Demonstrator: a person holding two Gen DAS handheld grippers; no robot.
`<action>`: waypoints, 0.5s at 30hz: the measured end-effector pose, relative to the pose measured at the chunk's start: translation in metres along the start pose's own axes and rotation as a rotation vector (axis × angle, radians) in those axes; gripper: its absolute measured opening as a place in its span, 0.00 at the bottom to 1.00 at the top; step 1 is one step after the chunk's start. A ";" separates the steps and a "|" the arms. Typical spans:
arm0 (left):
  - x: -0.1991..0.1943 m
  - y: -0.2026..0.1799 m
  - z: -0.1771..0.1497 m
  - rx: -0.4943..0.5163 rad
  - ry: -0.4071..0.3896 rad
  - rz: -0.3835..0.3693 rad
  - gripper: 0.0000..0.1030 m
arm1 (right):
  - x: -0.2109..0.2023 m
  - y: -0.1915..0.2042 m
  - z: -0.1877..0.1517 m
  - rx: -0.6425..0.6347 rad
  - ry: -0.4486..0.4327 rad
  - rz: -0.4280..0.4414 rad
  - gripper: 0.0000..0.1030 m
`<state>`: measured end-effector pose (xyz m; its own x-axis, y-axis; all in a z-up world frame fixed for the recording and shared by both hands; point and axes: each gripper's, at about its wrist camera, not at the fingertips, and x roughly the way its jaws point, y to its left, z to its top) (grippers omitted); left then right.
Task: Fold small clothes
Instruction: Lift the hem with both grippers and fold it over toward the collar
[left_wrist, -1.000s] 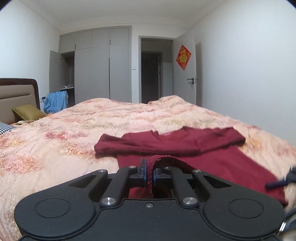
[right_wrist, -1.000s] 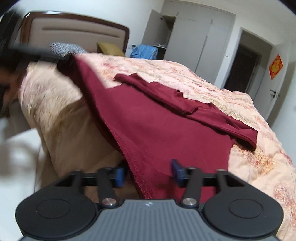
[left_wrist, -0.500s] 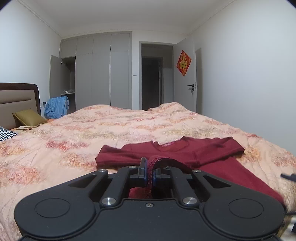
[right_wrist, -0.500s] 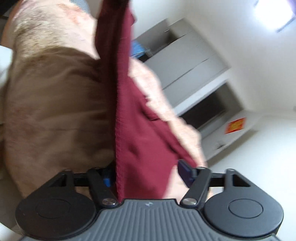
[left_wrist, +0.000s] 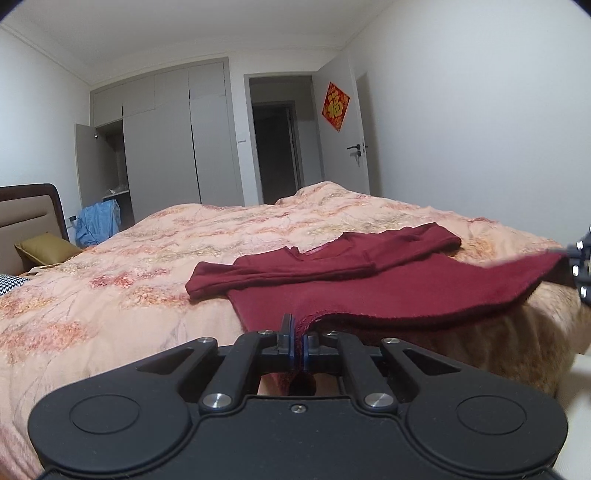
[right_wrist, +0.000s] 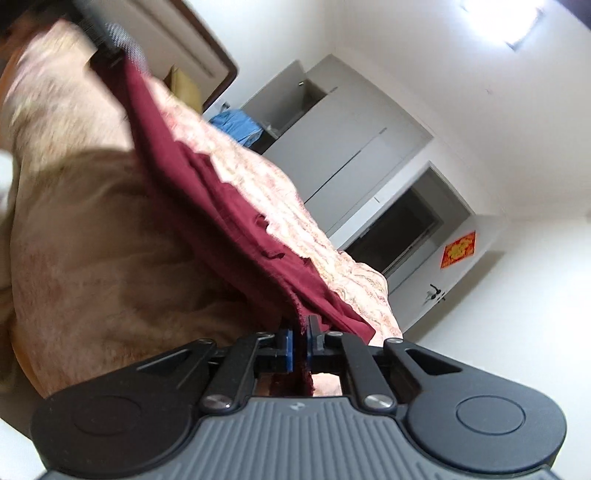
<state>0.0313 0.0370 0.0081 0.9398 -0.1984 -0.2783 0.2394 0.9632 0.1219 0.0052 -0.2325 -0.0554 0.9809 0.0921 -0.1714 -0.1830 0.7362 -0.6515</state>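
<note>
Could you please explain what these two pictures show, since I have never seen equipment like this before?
There is no robot here: a person holds a two-finger gripper in each hand, each carrying a wide-angle camera that looks along its fingers. One picture comes from the left gripper, the other, tilted, from the right gripper. A dark red long-sleeved top lies on a bed with a peach floral quilt, sleeves folded across it. Both grippers are shut on the top's near hem, one near each end.

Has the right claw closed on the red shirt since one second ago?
Yes. The right claw stood open astride the hem; now its jaws pinch the red shirt, and its view has rolled, tilting the wardrobe.
</note>
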 end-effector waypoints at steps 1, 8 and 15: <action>-0.005 -0.001 -0.002 -0.011 -0.010 -0.001 0.03 | -0.005 -0.004 0.000 0.020 -0.007 0.003 0.06; -0.059 -0.008 0.008 -0.001 -0.131 0.006 0.02 | -0.053 -0.024 0.007 0.029 -0.026 0.016 0.06; -0.123 -0.015 0.026 -0.018 -0.125 -0.031 0.02 | -0.116 -0.067 0.027 0.103 -0.034 0.107 0.06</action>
<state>-0.0818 0.0428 0.0653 0.9553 -0.2485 -0.1602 0.2658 0.9591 0.0973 -0.0941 -0.2744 0.0280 0.9581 0.1955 -0.2095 -0.2808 0.7855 -0.5515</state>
